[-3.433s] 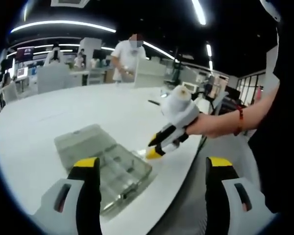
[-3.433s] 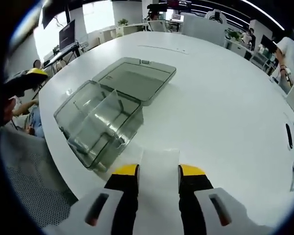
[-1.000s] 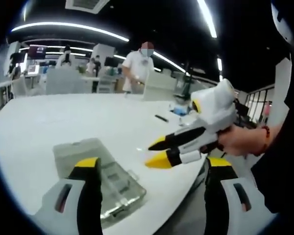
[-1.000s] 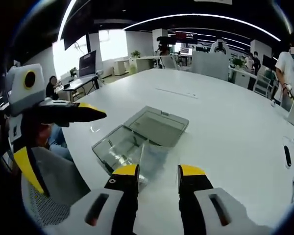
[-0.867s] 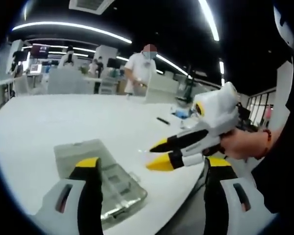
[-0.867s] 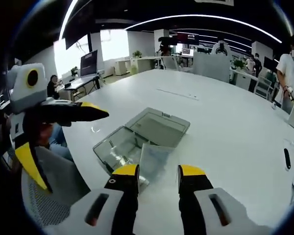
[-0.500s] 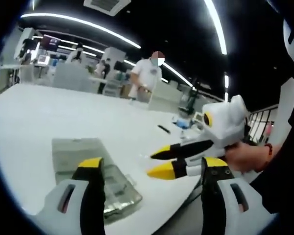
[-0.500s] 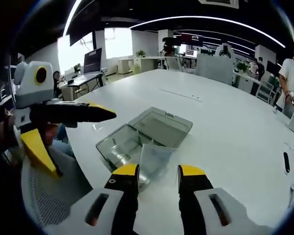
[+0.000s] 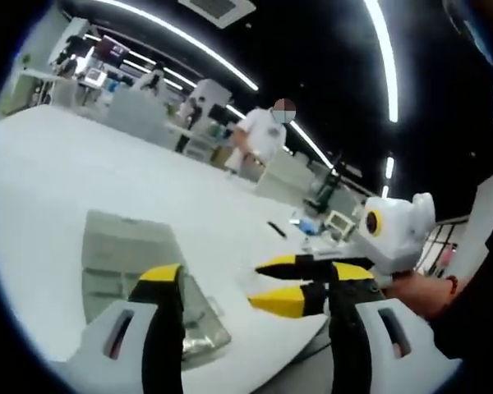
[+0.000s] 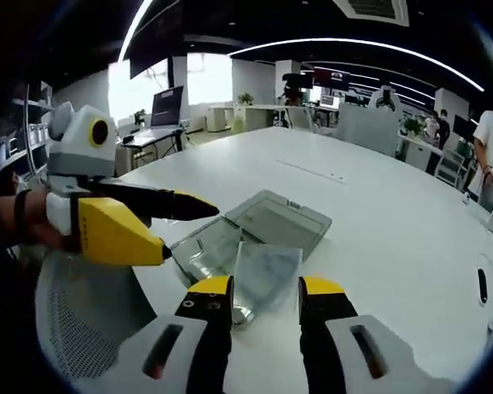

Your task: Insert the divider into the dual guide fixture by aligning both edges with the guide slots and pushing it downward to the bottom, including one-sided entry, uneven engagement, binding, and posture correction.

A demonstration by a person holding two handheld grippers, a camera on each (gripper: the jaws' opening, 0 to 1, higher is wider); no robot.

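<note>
**A:** Where is the divider, and who has it?

**B:** The right gripper (image 10: 264, 297) is clenched on the divider (image 10: 265, 275), a thin, clear plastic sheet standing up between its yellow-tipped jaws. It hangs above the table, close to the clear plastic box (image 10: 209, 246) that serves as the guide fixture. The box's hinged lid (image 10: 281, 222) lies flat behind it on the smooth white table (image 10: 378, 222).

**A:** And the left gripper?

**B:** The left gripper (image 10: 181, 222) floats released beside the box, jaws apart, grasping nothing.

**A:** What could go wrong?

**B:** I judge the sheet is flexible and glossy. Lowered tilted, one edge could enter its slot first and bind. The box looks light and sits near the table's rounded edge, so an uneven push might skid it unless the left gripper steadies it.
</note>
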